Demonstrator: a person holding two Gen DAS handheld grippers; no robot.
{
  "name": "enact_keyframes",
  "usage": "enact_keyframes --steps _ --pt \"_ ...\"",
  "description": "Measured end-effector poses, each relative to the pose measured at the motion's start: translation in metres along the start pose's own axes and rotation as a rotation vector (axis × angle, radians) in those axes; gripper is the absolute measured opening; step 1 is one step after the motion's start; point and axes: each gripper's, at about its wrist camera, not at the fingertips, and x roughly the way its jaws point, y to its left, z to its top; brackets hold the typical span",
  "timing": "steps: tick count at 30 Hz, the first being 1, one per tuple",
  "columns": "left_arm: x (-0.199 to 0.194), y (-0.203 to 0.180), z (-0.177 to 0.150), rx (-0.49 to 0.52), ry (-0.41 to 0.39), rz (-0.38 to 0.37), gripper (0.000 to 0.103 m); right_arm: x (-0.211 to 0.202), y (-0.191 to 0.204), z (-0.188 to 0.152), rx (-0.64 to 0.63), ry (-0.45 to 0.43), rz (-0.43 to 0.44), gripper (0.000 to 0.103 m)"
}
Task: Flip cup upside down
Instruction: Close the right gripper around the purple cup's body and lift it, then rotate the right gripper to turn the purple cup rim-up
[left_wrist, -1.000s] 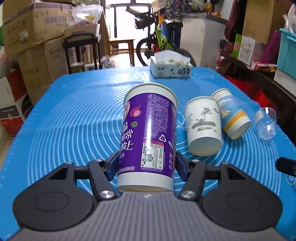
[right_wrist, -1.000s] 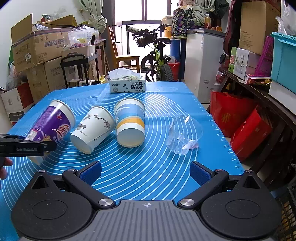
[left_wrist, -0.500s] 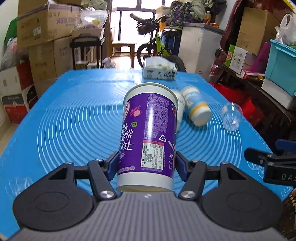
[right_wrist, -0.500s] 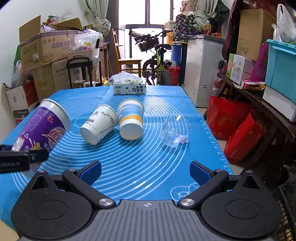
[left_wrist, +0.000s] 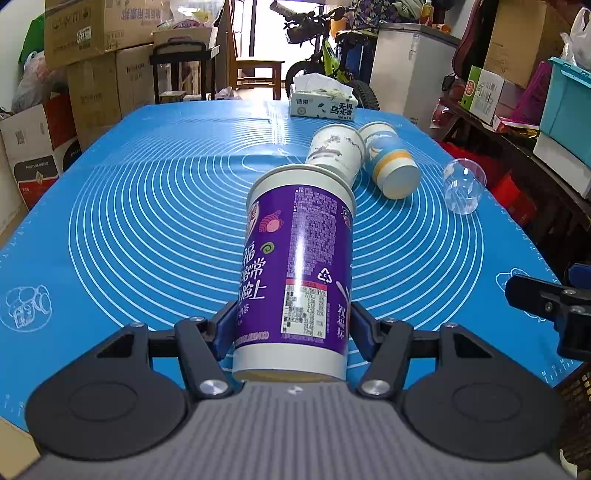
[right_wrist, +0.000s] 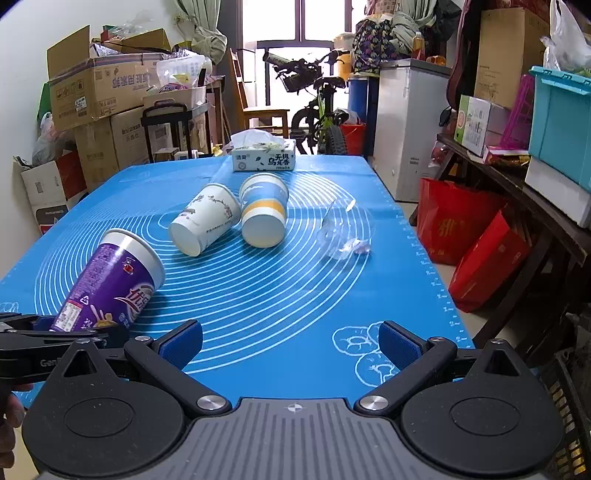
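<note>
My left gripper (left_wrist: 291, 332) is shut on a tall purple cup (left_wrist: 295, 266) near its base and holds it tilted above the blue mat (left_wrist: 147, 221), rim pointing away. The cup also shows in the right wrist view (right_wrist: 107, 288), at the left, with the left gripper (right_wrist: 48, 332) around its lower end. My right gripper (right_wrist: 291, 343) is open and empty over the mat's near edge; it also shows in the left wrist view (left_wrist: 554, 306) at the right.
A white patterned cup (right_wrist: 203, 221), a blue-and-yellow cup (right_wrist: 264, 214) and a clear plastic cup (right_wrist: 341, 232) lie on their sides mid-mat. A tissue box (right_wrist: 264, 158) stands at the far edge. Boxes, a bicycle and shelves surround the table.
My left gripper has drawn back and risen with the purple cup, so the lying cups look farther away. My right gripper has also pulled back toward the near edge.
</note>
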Motion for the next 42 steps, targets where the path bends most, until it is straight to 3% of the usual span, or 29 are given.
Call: enact_keyframes --steps 9,14,25,35,42 --pt "0.0 -0.002 -0.001 0.004 0.003 0.006 0.066 0.002 0.002 -0.002 -0.003 0.01 0.011 0.103" --pt "0.001 -0.002 0.0 0.007 0.007 0.003 0.081 0.003 0.001 -0.003 0.003 0.015 0.006 0.103" --pt "-0.006 -0.003 0.002 0.035 -0.006 -0.011 0.082 0.006 0.004 -0.001 -0.019 0.022 0.027 0.103" --pt "-0.01 0.01 0.008 0.024 -0.008 0.021 0.083 0.005 0.016 0.007 -0.105 0.01 0.035 0.103" --pt "-0.026 0.03 0.008 0.005 -0.021 0.01 0.083 -0.001 0.041 0.024 -0.275 -0.02 0.062 0.103"
